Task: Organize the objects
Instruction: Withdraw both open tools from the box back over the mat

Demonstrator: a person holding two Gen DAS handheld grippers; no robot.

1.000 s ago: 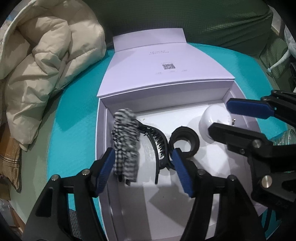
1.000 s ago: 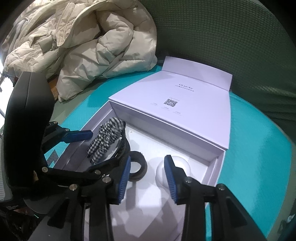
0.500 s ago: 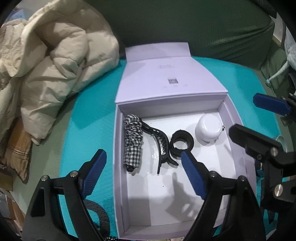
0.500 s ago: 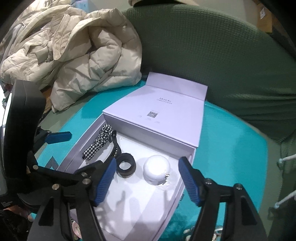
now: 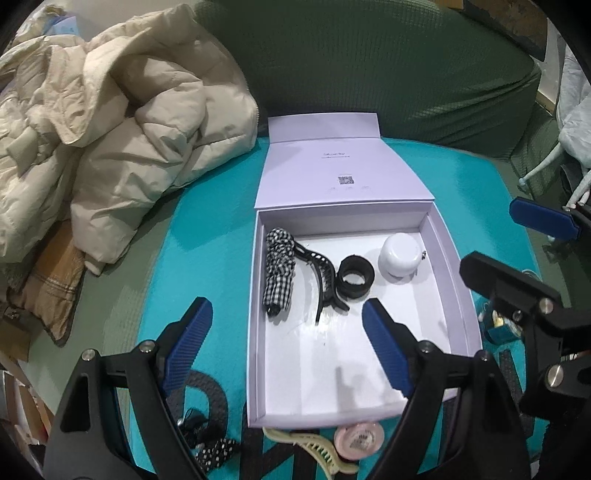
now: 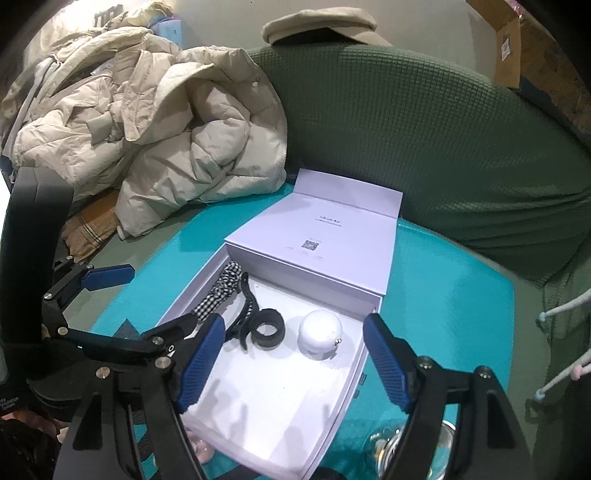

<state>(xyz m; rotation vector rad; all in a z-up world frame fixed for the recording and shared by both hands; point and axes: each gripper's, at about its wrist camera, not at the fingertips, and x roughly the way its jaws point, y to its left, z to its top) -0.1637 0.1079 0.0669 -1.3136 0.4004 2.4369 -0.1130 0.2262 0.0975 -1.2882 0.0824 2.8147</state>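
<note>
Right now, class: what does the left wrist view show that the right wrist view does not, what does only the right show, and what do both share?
Only the left wrist view shows the cream hair clip, the pink round tin and the black dotted bow on the teal mat in front of the box.

Only the right wrist view shows the beige cap on the sofa back and the cardboard box.

Both show the lilac box holding the checked scrunchie, black hair clip, black ring and white jar, plus the beige jacket.

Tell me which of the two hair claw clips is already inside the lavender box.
The black claw clip, lying in the box between the checked scrunchie and black ring. The cream clip is outside, in front.
</note>
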